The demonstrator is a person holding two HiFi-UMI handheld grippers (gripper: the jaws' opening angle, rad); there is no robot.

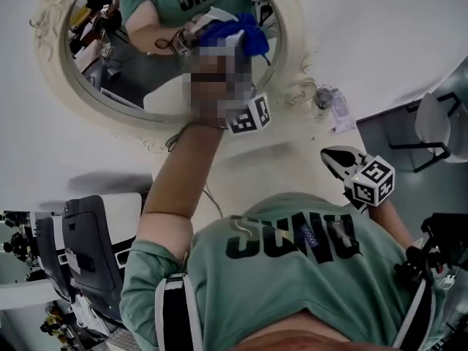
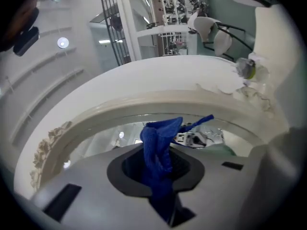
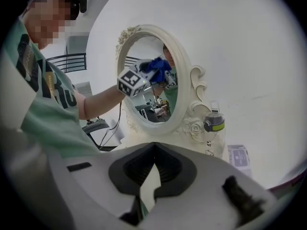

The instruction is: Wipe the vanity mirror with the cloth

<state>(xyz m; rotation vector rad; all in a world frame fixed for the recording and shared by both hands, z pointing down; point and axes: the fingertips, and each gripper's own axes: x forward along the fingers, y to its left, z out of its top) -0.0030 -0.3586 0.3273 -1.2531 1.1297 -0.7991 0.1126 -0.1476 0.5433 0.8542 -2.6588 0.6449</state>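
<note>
Holding the blue cloth (image 2: pixel 160 150) at the vanity mirror (image 1: pixel 55 58) w/ our left gripper (image 2: pixel 162 178), jaws clenched on its middle; glass lies straight ahead, oval's long axis upright. Cloth's crumpled, one tail loose to the right. Our right gripper (image 3: pixel 153 172), jaws closed & empty, sits well apart.

One oval cream-framed vanity mirror (image 1: pixel 50 64), one blue cloth (image 1: pixel 245 35), one small clear jar (image 1: pixel 322 99), one printed card (image 1: pixel 342 115) and two hand-held grippers (image 2: pixel 160 176) (image 3: pixel 152 174).
</note>
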